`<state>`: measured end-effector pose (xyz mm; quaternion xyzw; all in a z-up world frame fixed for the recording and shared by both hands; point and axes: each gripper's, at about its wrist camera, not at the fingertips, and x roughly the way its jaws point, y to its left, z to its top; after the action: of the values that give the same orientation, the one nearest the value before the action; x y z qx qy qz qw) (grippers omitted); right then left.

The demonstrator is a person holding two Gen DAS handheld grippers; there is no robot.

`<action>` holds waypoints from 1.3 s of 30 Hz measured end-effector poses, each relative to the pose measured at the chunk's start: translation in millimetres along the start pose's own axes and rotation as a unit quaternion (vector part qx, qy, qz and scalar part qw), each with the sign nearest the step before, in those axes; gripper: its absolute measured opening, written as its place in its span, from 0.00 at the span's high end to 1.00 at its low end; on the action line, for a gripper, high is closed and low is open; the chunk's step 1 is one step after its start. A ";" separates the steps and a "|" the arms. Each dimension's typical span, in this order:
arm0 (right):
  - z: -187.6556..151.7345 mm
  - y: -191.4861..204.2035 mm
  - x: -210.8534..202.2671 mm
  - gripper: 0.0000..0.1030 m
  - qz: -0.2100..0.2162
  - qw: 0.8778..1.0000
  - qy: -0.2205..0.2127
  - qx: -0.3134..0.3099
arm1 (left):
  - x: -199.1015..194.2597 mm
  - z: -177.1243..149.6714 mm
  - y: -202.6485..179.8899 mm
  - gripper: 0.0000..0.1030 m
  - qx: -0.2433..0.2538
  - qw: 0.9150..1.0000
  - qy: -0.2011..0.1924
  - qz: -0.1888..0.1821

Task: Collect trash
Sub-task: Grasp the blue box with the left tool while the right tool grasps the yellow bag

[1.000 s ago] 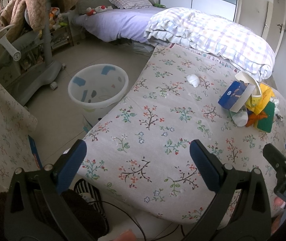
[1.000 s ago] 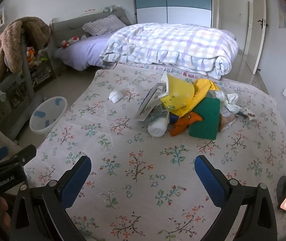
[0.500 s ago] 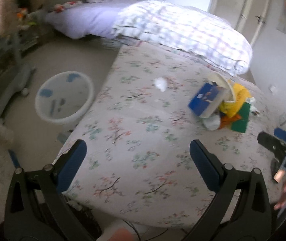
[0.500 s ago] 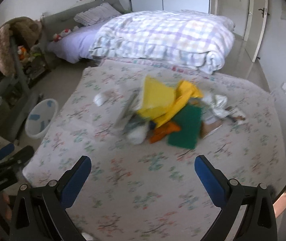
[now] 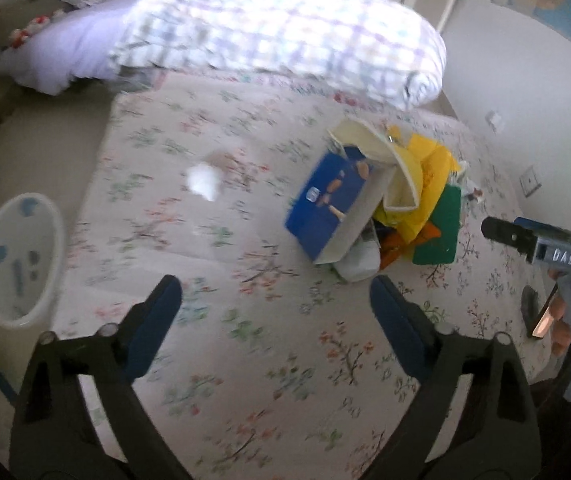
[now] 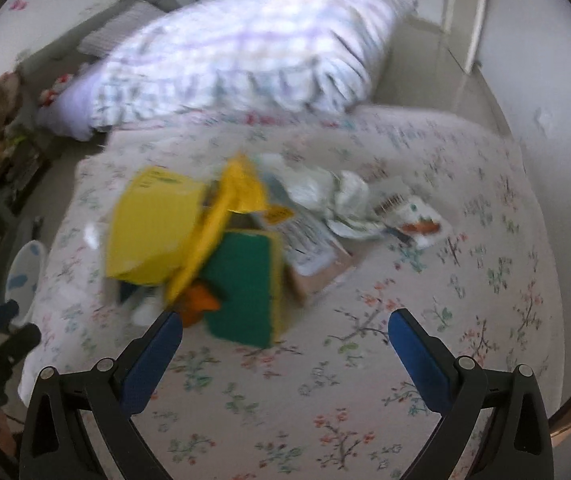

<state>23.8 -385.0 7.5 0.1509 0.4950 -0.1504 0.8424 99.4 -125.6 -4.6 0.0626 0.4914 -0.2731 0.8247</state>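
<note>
A pile of trash lies on the floral bedspread (image 5: 245, 340): a blue and white box (image 5: 331, 204), a yellow bag (image 6: 153, 228), a green sponge-like pad (image 6: 245, 284), an orange scrap (image 6: 201, 300) and crumpled wrappers (image 6: 345, 204). A white tissue ball (image 5: 203, 182) lies apart to the left. My left gripper (image 5: 275, 304) is open and empty, above the bed short of the pile. My right gripper (image 6: 285, 332) is open and empty, just short of the green pad. The views are blurred.
A white waste basket (image 5: 17, 260) stands on the floor left of the bed and also shows in the right wrist view (image 6: 25, 268). A folded checked quilt (image 5: 277, 28) lies at the bed's far end. A wall (image 6: 557, 80) runs along the right.
Both grippers have moved forward and to the right over the bed, closer to the trash pile. Both stay open. The basket has slid to the left edge of the left wrist view.
</note>
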 end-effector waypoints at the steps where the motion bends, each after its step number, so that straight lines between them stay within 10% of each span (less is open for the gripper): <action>1: 3.8 -3.2 2.6 0.00 0.004 1.000 0.006 0.006 | 11.2 3.2 -5.1 0.18 0.004 1.000 0.011 -0.012; 17: 38.2 -26.8 30.5 0.06 0.056 0.995 0.015 0.081 | 81.6 39.3 -46.2 0.60 0.015 0.999 0.032 -0.037; 29: 60.6 6.1 -0.7 0.24 0.141 0.986 -0.050 0.073 | 51.4 40.9 -22.3 0.81 -0.001 0.999 0.007 -0.038; 39: 65.4 56.8 38.2 0.24 0.193 0.980 -0.005 0.056 | 27.5 31.1 14.2 0.87 -0.046 0.998 -0.005 -0.038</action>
<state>116.0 -363.7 10.3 0.2894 0.4436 -0.0133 0.8481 140.9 -135.9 -14.4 0.0045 0.5017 -0.2814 0.8180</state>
